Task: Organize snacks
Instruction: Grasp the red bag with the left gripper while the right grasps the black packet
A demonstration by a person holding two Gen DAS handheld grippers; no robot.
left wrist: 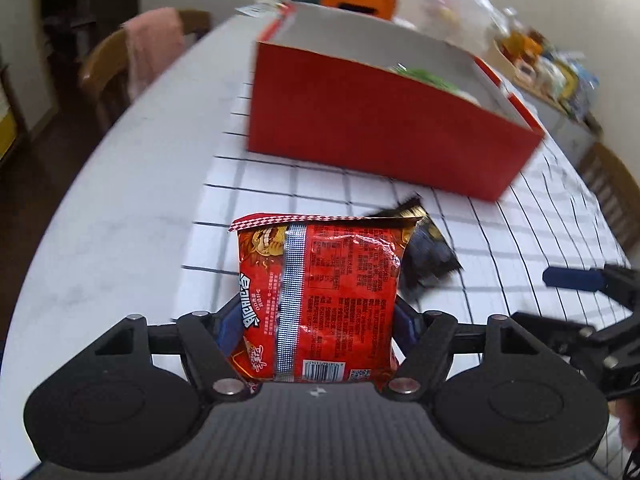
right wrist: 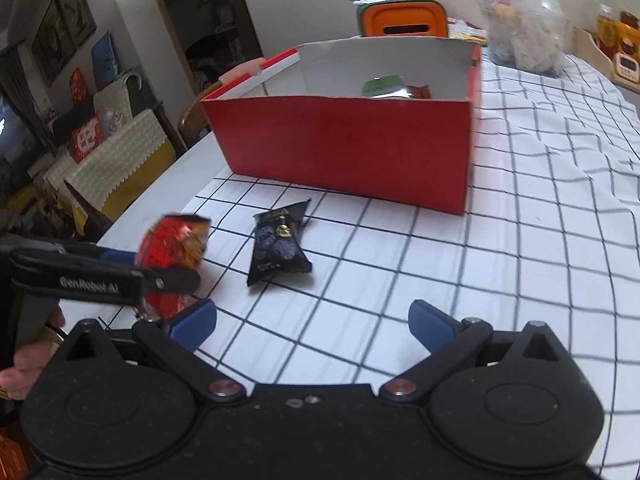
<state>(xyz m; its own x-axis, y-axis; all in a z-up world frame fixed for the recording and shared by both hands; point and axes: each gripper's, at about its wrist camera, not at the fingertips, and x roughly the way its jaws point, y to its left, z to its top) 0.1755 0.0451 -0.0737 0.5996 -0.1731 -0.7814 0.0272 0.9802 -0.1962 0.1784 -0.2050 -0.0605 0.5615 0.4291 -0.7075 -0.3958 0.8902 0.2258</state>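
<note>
Checked tablecloth (right wrist: 520, 200), left hand-held gripper (left wrist: 316, 320) clamping red noodle packet (left wrist: 320, 300)

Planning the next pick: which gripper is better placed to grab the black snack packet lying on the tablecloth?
Right. The right gripper is open and empty, facing the black snack packet. The left gripper is shut on the red packet, which must go into the red box first.

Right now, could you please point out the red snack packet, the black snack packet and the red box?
red snack packet (left wrist: 320, 304): left wrist view, middle of its back.
black snack packet (right wrist: 279, 245): right wrist view, centre of its face.
red box (right wrist: 344, 148): right wrist view, near wall.
</note>
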